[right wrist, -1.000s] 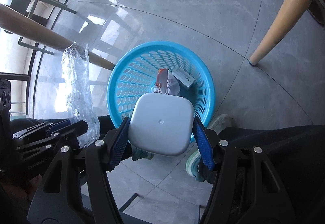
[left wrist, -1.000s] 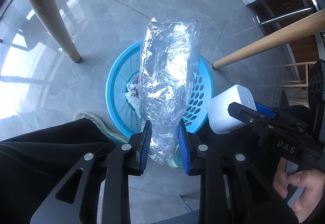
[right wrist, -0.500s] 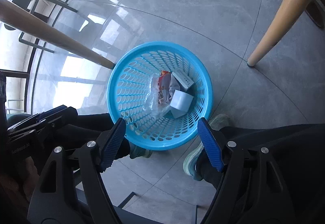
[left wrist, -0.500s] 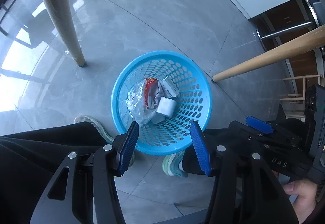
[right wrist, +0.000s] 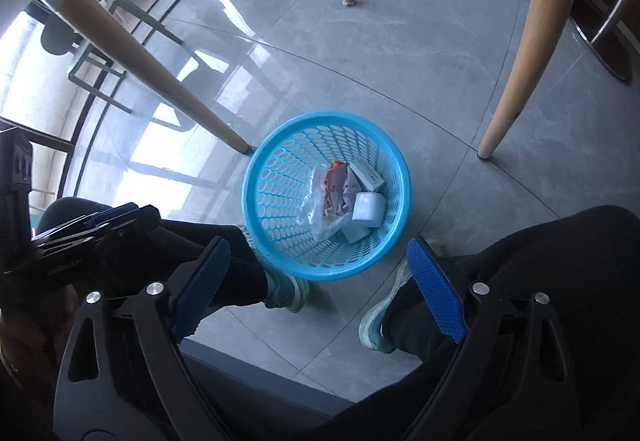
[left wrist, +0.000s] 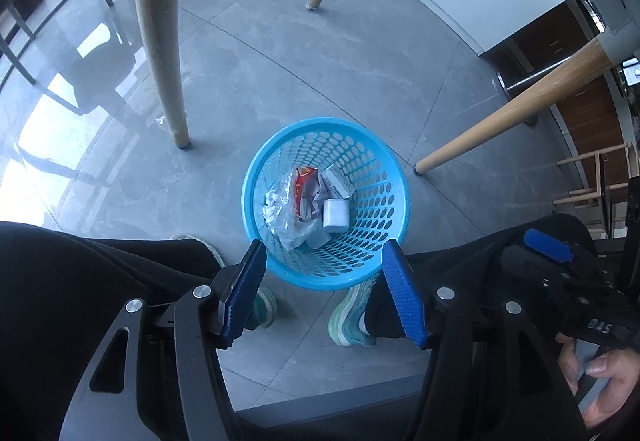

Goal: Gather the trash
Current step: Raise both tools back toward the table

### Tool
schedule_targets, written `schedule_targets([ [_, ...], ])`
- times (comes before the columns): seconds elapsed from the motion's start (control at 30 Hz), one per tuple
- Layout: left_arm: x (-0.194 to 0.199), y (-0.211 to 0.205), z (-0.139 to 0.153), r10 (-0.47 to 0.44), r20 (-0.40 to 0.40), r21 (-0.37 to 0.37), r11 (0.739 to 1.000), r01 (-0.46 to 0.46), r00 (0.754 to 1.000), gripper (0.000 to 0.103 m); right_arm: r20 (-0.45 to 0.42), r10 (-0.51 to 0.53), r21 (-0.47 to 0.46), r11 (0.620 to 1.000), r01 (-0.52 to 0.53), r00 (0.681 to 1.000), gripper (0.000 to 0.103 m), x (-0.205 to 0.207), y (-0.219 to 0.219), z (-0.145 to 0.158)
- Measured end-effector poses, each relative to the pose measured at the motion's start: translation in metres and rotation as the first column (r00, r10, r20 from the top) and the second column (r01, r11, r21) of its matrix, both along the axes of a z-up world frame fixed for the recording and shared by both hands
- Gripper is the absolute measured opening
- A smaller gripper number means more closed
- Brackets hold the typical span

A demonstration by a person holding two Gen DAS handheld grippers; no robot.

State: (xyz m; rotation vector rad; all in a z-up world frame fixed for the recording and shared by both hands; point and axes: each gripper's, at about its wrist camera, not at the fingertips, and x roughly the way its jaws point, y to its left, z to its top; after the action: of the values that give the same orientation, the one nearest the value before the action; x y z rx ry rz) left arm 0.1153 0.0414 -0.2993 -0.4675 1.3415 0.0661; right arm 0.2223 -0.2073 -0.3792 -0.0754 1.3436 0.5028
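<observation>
While both the left gripper (left wrist: 324,295) and right gripper (right wrist: 318,291) hang spread and empty, the blue basket (left wrist: 256,177) of trash (left wrist: 304,203) sits on glossy grey floor tiles (left wrist: 360,53) between wooden table legs (left wrist: 158,25).

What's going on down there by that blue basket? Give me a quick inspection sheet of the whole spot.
Surface: grey tiled floor, glossy with window glare.
Job's things: blue basket holding a crumpled clear bag, white box, carton and red wrapper.
Clutter: nothing seen.
Grippers: left gripper and right gripper both open, empty, above the basket.
Cables: nothing seen.
Surroundings: wooden table legs, person's sneakers.
</observation>
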Motion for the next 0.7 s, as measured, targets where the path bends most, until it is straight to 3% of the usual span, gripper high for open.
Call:
schedule_targets([
  [0.4,-0.038,-0.008,0.040,-0.031,0.091,0.061,0.998,0.025,0.995,0.065,0.110,0.011,0.027,1.000,-0.014,0.994,0.091,-0.044,-0.038,0.052],
  [0.7,-0.075,-0.025,0.084,-0.131,0.224,0.167,0.981,0.095,0.966,0.067,0.219,0.039,0.093,0.994,-0.061,0.975,0.091,-0.079,-0.064,0.098],
])
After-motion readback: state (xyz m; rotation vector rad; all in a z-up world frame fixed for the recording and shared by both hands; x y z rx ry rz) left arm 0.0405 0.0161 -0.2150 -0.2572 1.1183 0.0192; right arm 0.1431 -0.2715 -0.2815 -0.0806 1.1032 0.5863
